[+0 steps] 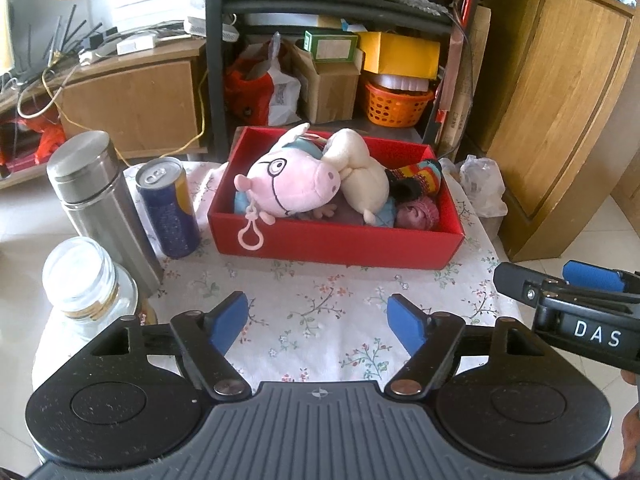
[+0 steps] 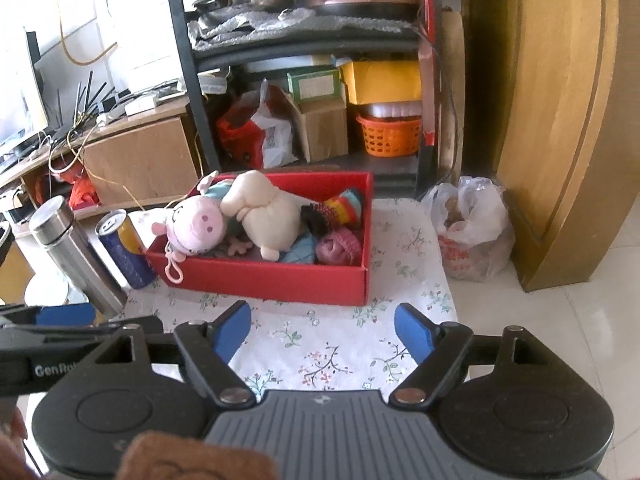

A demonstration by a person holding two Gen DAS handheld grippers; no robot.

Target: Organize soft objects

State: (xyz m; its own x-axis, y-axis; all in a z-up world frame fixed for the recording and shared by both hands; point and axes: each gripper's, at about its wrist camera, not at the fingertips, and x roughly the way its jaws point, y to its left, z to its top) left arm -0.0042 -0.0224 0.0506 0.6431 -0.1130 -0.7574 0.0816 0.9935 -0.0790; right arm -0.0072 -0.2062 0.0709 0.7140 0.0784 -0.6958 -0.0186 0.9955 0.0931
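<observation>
A red box (image 1: 332, 242) (image 2: 272, 278) stands on the floral tablecloth (image 1: 320, 308) (image 2: 320, 352). Inside lie a pink pig plush (image 1: 288, 184) (image 2: 196, 224) with a pink clip over the rim, a cream plush (image 1: 362, 176) (image 2: 268, 212), a striped knitted piece (image 1: 420, 176) (image 2: 344, 208) and a pink yarn ball (image 1: 418, 214) (image 2: 340, 246). My left gripper (image 1: 318, 324) hangs open over the cloth in front of the box, with nothing between its blue pads. My right gripper (image 2: 322, 330) is open too, equally bare, and shows at the right edge of the left wrist view (image 1: 560, 284).
Left of the box stand a blue and yellow can (image 1: 168, 208) (image 2: 124, 248), a steel flask (image 1: 96, 200) (image 2: 68, 248) and a glass jar (image 1: 88, 284). A plastic bag (image 2: 472, 228) sits on the floor right of the table. Behind are a black shelf rack (image 1: 332, 60) and a wooden cabinet (image 1: 560, 100).
</observation>
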